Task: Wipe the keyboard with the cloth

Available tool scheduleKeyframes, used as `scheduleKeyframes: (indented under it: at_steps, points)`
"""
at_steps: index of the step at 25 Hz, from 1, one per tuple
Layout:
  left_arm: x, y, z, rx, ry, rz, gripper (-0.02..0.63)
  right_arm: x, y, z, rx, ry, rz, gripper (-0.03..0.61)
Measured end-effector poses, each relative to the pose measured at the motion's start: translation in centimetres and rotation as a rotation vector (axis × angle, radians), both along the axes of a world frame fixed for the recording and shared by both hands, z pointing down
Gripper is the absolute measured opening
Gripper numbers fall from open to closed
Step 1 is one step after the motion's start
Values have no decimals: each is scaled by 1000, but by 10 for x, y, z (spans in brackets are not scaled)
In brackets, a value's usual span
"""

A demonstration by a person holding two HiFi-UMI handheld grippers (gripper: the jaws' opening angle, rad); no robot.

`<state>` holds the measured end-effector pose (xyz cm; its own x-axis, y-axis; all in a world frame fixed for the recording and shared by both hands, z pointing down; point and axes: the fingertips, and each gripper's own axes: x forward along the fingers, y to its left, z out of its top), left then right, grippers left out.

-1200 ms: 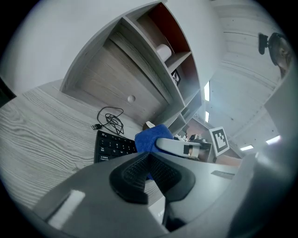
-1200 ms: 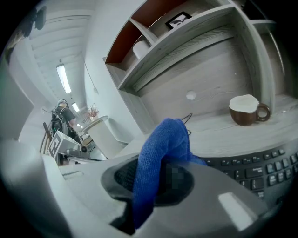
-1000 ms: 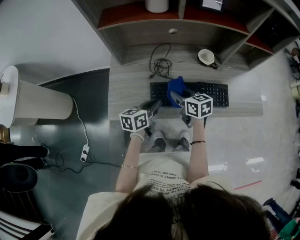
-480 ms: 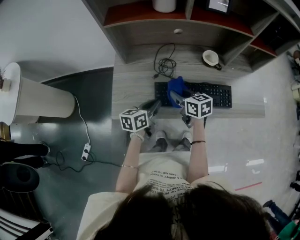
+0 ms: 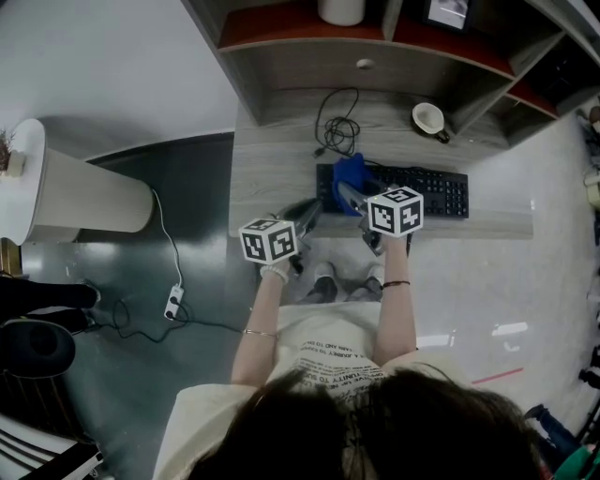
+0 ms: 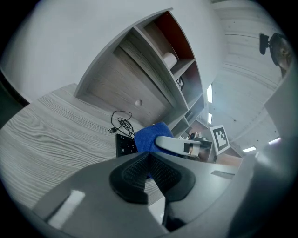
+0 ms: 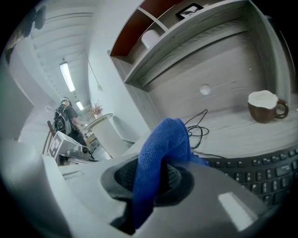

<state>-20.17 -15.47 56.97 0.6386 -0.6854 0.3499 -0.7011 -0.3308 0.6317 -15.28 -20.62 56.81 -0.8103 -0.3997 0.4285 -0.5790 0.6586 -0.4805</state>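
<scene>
Right jaws: clamped on the blue cloth [image 7: 160, 153], which stands up between the pads in a fold.
Right gripper [image 7: 153, 174]: held over the left end of the black keyboard [image 7: 260, 174].
Cloth position: bunched over the keyboard's left end; whether it presses on the keys cannot be told.
Left jaws: closed together, pad against pad, with nothing between them.
Left gripper [image 6: 149, 169]: by the front edge of the desk [image 5: 272, 178], just left of the right gripper and apart from the keyboard.
Marker cubes: 1 on each gripper, with black-and-white square patterns and no readable text.
Keyboard: lies along the front of the grey wood-grain desk.
Cable [image 5: 339, 127]: black, loosely coiled behind the keyboard's left end.
Mug [image 7: 264, 107]: brown, upright, at the back right of the desk; white shows at its mouth, lining or contents unclear.
Shelf compartments: a white roll [image 5: 340, 9] in 1, a small frame [image 5: 445, 11] in the next.
Writing: the shirt print is too small to read.
</scene>
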Motion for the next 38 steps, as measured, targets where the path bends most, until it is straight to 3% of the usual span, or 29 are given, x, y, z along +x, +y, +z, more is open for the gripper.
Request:
scheduleKeyframes:
  at_steps: [20,38]
  points:
    - [-24,8,1,0,-14,-38,2,-37,9,3,-2,-9,-73,58]
    - [-29,16,-13,36,-54,-160,2,-57,33,-11,0,-62,-269,58]
